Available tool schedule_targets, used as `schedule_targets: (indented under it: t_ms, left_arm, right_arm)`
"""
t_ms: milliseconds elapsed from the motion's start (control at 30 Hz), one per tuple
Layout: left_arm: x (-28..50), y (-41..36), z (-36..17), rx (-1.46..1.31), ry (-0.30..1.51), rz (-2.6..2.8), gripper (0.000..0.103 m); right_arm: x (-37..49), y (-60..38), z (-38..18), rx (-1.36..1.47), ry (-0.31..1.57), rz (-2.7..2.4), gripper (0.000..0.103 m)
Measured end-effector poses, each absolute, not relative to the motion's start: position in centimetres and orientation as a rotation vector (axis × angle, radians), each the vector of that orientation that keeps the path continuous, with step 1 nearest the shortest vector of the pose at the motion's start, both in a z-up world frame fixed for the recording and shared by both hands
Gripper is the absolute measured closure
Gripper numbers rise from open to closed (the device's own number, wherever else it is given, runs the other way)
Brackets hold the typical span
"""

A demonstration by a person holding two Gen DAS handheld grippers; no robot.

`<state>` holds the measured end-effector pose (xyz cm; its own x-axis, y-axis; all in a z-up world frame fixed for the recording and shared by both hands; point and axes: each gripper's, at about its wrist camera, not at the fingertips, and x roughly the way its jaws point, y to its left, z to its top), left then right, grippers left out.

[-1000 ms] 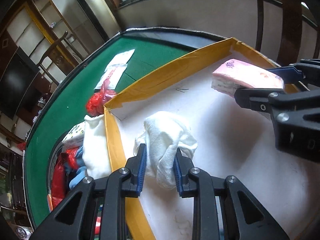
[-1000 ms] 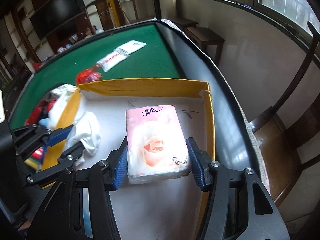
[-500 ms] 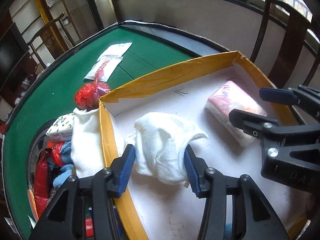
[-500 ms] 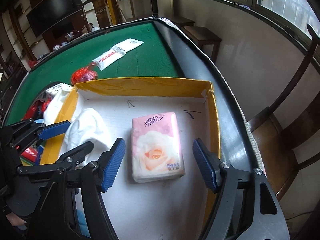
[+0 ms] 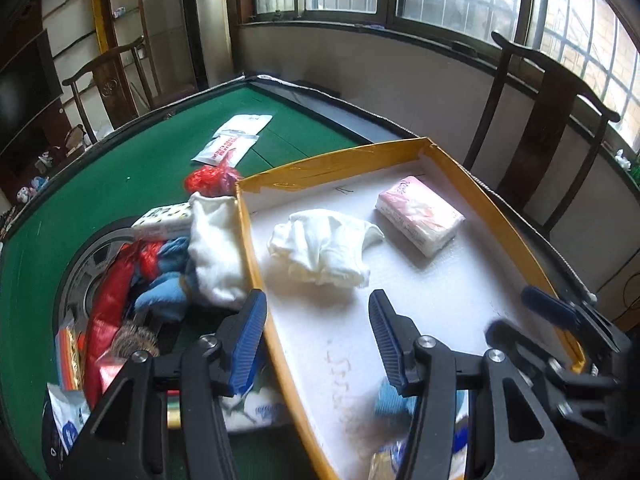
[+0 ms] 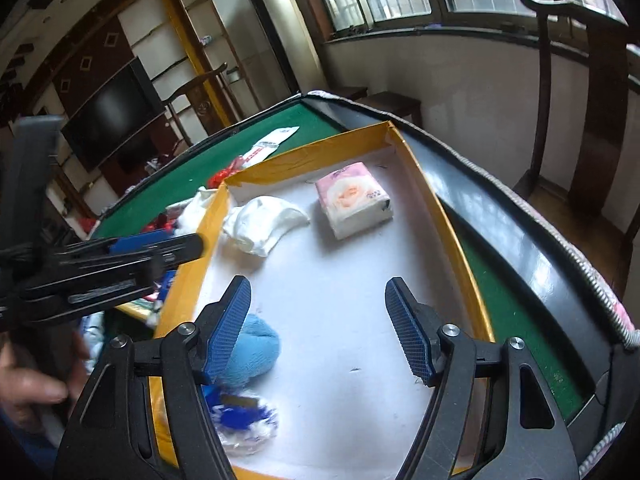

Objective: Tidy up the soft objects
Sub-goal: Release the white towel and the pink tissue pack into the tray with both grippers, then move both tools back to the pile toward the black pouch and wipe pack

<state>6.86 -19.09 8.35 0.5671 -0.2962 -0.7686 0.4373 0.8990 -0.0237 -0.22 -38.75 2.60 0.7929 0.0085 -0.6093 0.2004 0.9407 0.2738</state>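
Honestly, the nearest things are hardest for me to read: a blurred blue-and-white bundle (image 6: 244,424) sits half behind my right gripper (image 6: 318,328), and a blue cloth (image 6: 252,350) touches its left finger. Both lie on the box (image 6: 452,240) floor. The right fingers stand wide apart, empty. My left gripper (image 5: 318,346) has just been opening; nothing sits between its fingers, which straddle the box's yellow wall. Farther in, the white cloth (image 5: 326,246) lies crumpled beside the pink tissue pack (image 5: 420,216), apart from it. Left of the box, a heap (image 5: 160,276) of clothes and packets crowds the green table (image 5: 120,176).
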Motion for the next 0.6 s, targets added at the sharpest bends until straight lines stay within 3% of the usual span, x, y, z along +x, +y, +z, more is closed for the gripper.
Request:
schedule_targets:
  t_ms: [433,600]
  left_arm:
    - [3.0,-11.6,10.2,0.075,0.783,-0.416,0.049]
    - [1.3,-7.6,11.0,0.015,0.728,-0.380,0.039]
  right_arm:
    - [1.6,-42.4,3.4,0.397,0.683,-0.149,0.032]
    - [0.0,-37.4,5.3,0.353,0.662,0.006,0.032]
